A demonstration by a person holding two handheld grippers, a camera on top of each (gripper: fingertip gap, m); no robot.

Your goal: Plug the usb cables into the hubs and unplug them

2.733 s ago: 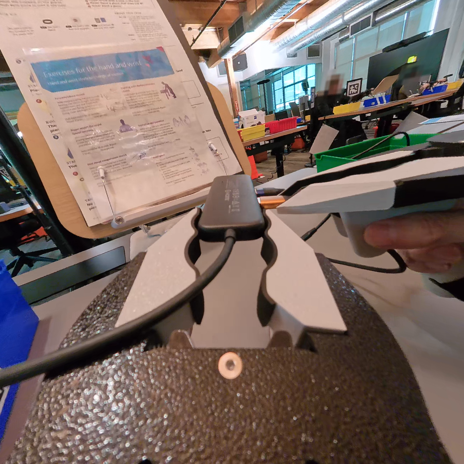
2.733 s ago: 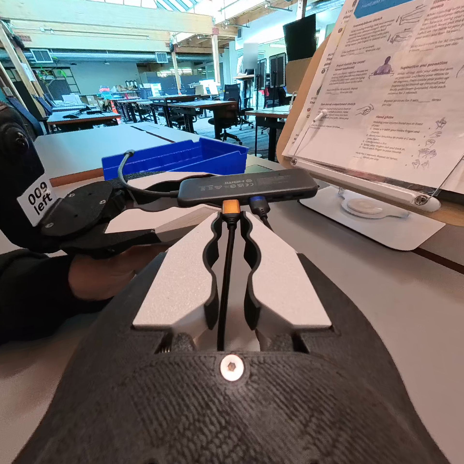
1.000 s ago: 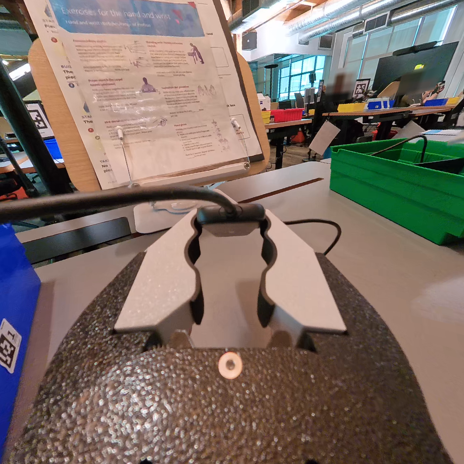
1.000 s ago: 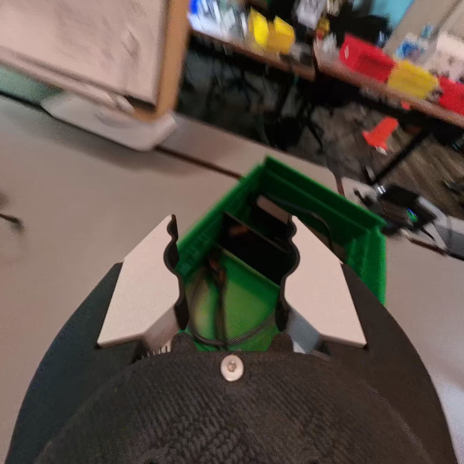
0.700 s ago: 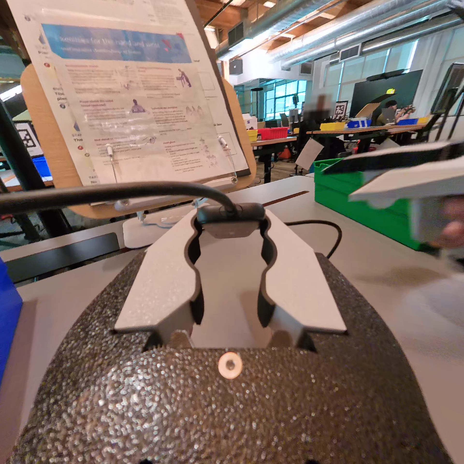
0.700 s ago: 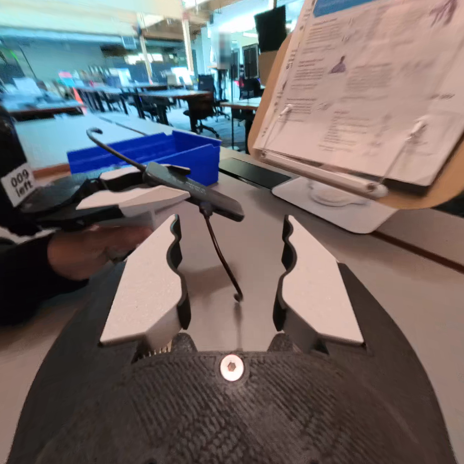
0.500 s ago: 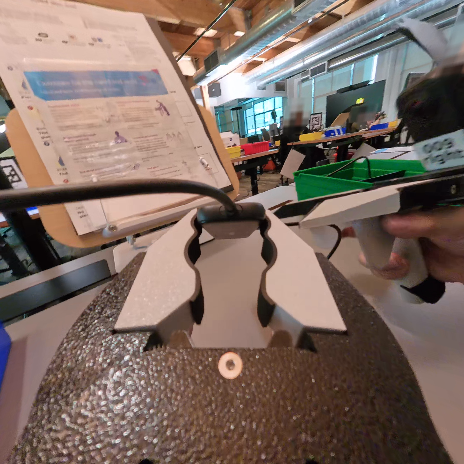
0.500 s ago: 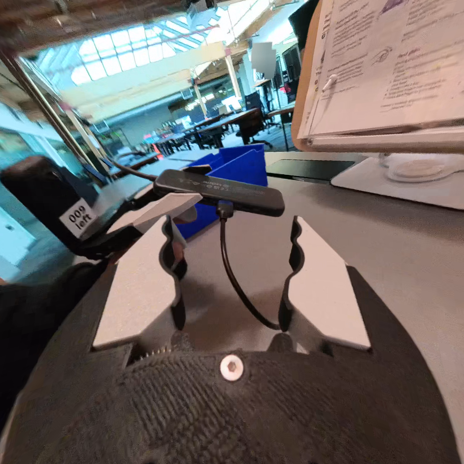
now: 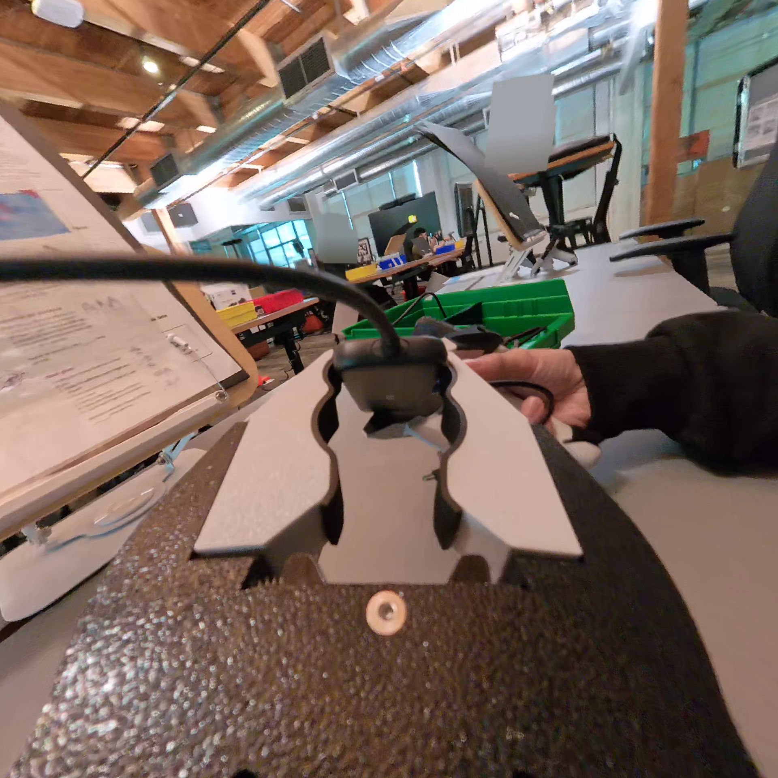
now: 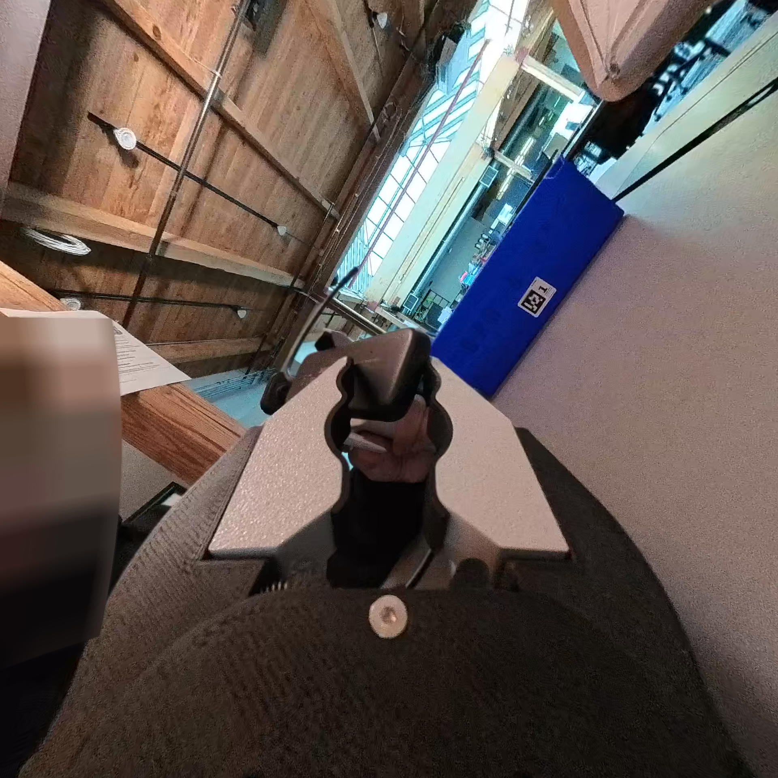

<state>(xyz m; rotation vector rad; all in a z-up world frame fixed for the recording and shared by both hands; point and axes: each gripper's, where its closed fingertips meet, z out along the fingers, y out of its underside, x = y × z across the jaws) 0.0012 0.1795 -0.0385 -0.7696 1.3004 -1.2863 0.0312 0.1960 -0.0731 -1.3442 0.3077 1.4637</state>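
A: Both grippers now clamp one hub point(image 9: 389, 381): left gripper point(image 9: 389, 379) at its cable end, right gripper point(image 10: 385, 385), wide open half a second back, closed on the far end.

B: Meaning?

A: Orange plug gone; likely a handover or re-grip before pulling the blue one.

B: Hidden?

A: Ports unseen in either view. Green bin point(image 9: 522, 305) sits behind; right view rolled sideways.

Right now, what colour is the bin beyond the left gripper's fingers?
Green bin, clearest in the left wrist view.
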